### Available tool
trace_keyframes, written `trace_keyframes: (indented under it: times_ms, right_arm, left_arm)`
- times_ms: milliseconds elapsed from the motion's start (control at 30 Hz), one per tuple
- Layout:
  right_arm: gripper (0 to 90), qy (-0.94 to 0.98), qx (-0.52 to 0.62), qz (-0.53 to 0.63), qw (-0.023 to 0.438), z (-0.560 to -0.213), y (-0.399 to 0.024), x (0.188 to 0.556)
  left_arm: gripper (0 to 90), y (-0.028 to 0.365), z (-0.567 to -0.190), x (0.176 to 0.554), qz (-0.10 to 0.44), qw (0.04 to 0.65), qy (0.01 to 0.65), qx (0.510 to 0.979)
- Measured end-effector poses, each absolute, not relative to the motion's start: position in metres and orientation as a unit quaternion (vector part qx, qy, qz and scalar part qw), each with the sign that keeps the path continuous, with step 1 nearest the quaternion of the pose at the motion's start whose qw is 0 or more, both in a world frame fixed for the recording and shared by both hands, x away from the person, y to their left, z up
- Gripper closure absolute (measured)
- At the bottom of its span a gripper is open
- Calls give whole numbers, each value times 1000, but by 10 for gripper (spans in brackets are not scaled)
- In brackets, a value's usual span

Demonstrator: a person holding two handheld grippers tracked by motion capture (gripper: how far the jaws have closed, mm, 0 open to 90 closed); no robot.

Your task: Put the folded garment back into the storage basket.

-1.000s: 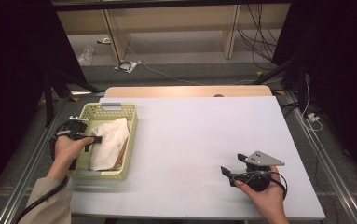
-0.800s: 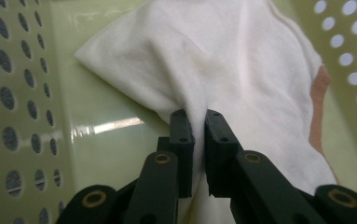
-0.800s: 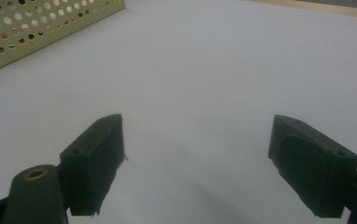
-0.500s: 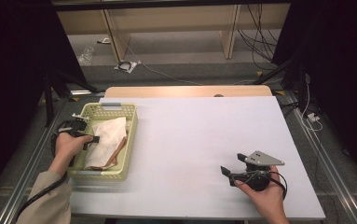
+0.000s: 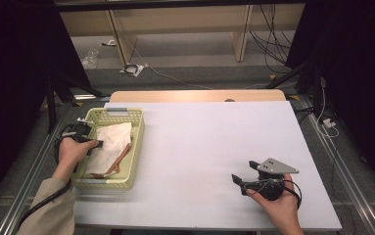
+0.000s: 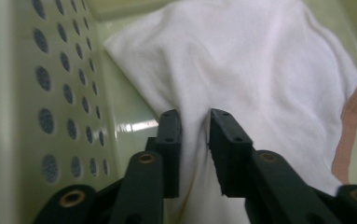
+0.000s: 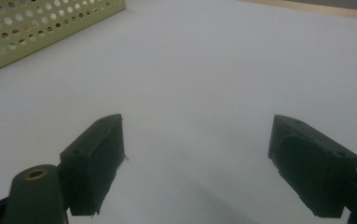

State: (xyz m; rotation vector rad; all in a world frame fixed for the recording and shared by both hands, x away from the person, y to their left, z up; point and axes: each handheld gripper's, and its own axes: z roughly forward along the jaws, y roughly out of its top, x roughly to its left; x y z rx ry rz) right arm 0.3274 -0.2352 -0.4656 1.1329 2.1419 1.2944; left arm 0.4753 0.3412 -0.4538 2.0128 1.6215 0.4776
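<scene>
Left hand-held gripper [image 6: 195, 123] lately parting over basket's [image 5: 137, 147] cloth [image 6: 241, 70] (white).

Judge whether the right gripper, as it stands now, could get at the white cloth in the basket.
Probably yes: the right gripper is open, and bare table lies between it and the open-topped basket. But the left gripper straddles the white cloth.

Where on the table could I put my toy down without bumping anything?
The wide white table between the green basket and the right gripper is bare, as is the far stretch up to the wooden edge. It is crowded in the basket: the white cloth and left gripper are there.
</scene>
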Motion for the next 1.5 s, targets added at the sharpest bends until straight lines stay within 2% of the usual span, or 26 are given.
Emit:
trace_keyframes:
  times_ms: [33, 133, 300, 533, 833, 1000, 1200, 1367, 1500]
  right_arm:
    - [195, 766, 405, 459, 195, -465, -236, 327]
    - [195, 767, 405, 459, 195, -465, -235, 327]
    - [195, 767, 405, 458, 195, -465, -235, 327]
    - [195, 765, 404, 462, 195, -466, -235, 328]
    - [196, 767, 404, 460, 195, -465, -235, 327]
    - [195, 765, 404, 463, 195, -465, -235, 327]
    - [196, 766, 404, 461, 196, -465, -235, 328]
    - [196, 764, 403, 463, 197, -465, -235, 327]
    - [196, 765, 403, 462, 196, -465, -235, 327]
  left_arm:
    - [643, 341, -451, 475, 185, 258, 598, 736]
    - [643, 339, -441, 473, 210, 275, 591, 729]
    - [809, 332, -446, 477, 202, 262, 576, 748]
    - [886, 328, -468, 486, 176, 206, 584, 765]
    - [889, 326, -470, 491, 200, 166, 569, 780]
    - [866, 324, -464, 486, 203, 183, 568, 776]
    - [854, 306, -453, 476, 143, 241, 548, 788]
    - [891, 293, -460, 473, 102, 227, 532, 809]
    - [893, 291, -460, 473, 102, 220, 532, 811]
